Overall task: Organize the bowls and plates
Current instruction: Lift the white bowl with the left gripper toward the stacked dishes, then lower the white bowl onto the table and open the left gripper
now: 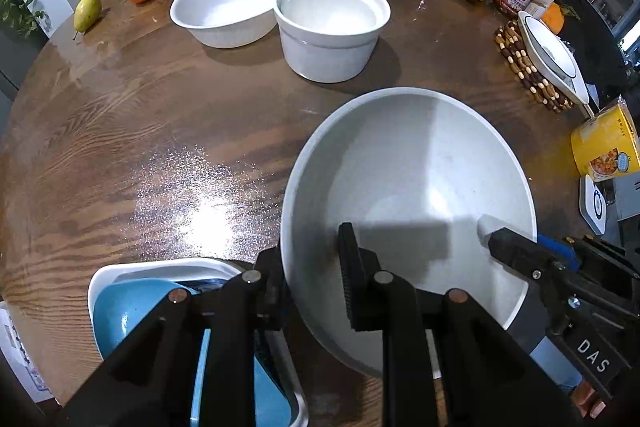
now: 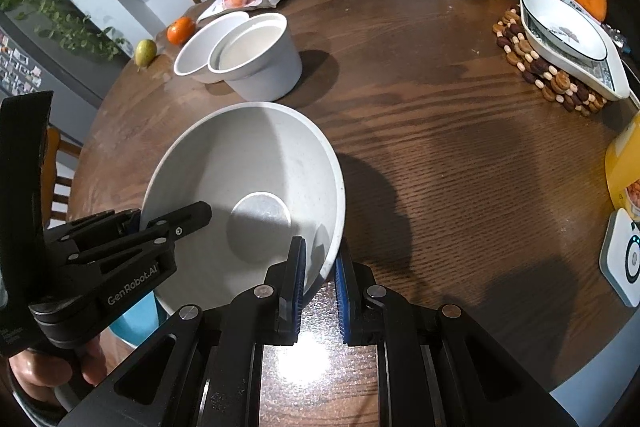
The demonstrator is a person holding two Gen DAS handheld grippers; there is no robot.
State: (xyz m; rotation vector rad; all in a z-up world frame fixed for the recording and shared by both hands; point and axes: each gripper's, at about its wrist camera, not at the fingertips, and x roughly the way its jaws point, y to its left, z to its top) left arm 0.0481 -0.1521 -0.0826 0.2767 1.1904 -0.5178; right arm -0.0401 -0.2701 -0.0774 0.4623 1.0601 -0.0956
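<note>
White bowl [image 1: 408, 195], wide, gripped at two points on its rim over a wooden table [image 1: 120, 131].
Left gripper [image 1: 310, 267] clamps the near-left rim; right gripper [image 2: 320, 267] clamps the opposite rim. Two more white bowls [image 1: 232, 7] sit farther back; blue dishes in a white tray [image 1: 132, 271] lie beside.
</note>
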